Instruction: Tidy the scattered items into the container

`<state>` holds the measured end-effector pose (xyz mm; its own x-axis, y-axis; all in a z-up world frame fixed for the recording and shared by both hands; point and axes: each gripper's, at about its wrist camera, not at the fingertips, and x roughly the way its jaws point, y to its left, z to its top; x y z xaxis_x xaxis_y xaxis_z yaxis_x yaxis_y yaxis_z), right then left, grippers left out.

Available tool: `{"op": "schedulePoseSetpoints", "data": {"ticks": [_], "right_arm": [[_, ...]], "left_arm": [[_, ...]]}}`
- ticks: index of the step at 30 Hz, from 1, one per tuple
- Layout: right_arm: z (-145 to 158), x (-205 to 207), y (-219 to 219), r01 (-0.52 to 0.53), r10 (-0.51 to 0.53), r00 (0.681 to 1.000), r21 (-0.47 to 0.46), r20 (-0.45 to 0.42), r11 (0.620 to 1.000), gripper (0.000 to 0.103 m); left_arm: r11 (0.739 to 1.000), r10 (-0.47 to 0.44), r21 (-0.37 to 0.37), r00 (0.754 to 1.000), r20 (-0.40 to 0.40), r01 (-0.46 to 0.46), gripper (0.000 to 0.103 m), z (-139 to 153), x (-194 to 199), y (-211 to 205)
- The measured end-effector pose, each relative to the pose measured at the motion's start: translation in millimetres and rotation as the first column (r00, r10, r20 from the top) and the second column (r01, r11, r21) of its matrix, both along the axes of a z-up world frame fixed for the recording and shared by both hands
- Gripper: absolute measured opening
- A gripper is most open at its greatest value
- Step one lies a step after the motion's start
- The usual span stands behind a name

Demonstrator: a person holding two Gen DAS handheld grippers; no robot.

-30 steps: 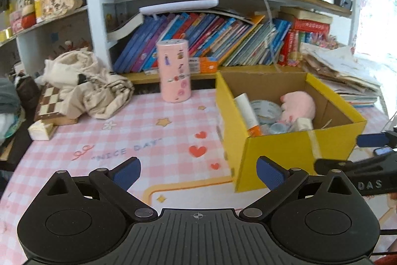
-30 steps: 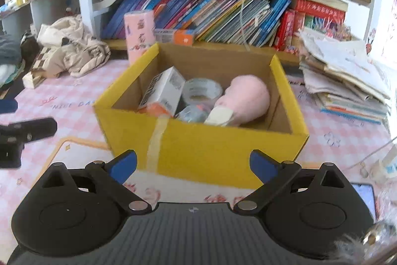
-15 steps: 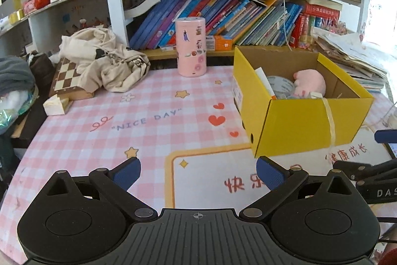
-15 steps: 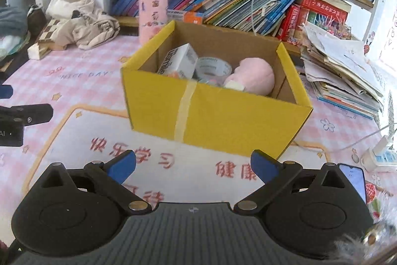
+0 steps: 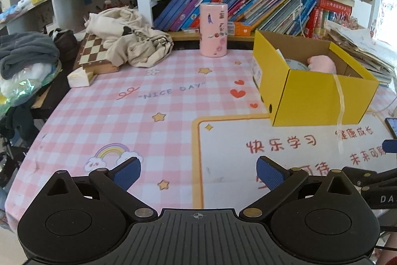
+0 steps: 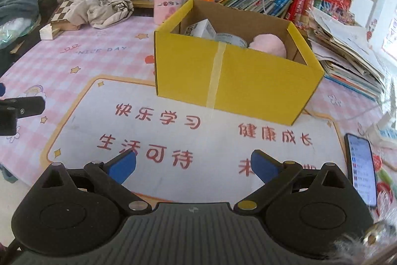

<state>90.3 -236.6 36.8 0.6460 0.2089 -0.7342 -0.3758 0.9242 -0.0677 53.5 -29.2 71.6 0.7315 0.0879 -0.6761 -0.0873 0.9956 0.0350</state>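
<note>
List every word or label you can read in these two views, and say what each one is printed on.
"NICE DAY": pink checked tablecloth.
"快乐学习": white panel of the mat.
"健康成长": same panel, in front of the yellow box.
"生活可待": same panel, nearest row.
"DA", cut off: black arm of the right claw.
Book spines, pink canister, phone screen and the white carton in the box: too small or blurred.

A left gripper (image 5: 198, 171) is hovering with blue-padded fingers spread wide and empty above a pink checked tablecloth (image 5: 111, 111). To the right, a yellow cardboard box (image 5: 315, 96) is holding a pink plush toy (image 5: 322, 63) and a tape roll (image 5: 296, 65); a pink canister (image 5: 214, 30) is standing behind.
</note>
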Motion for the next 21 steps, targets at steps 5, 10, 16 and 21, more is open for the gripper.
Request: {"op": "schedulePoseSetpoints", "data": {"ticks": [5, 10, 16, 21], "right_arm": [[-2, -10, 1, 0.052, -0.052, 0.999, 0.009, -0.007, 0.999, 0.1], [-1, -19, 6, 0.079, -0.079, 0.997, 0.011, -0.003, 0.997, 0.1], [-5, -31, 20, 0.061, -0.061, 0.998, -0.008, -0.016, 0.998, 0.1], [-4, -36, 27, 0.058, -0.058, 0.998, -0.01, 0.002, 0.998, 0.1]], "left_arm": [[1.0, -0.024, 0.009, 1.0, -0.009, 0.024, 0.101, -1, -7, 5], [0.998, -0.06, 0.009, 0.998, -0.008, 0.06, 0.101, -3, -15, 9], [0.998, -0.058, 0.004, 0.998, -0.006, 0.059, 0.101, -6, -24, 19], [0.998, -0.066, 0.002, 0.998, 0.009, 0.066, 0.101, -4, -28, 24]]}}
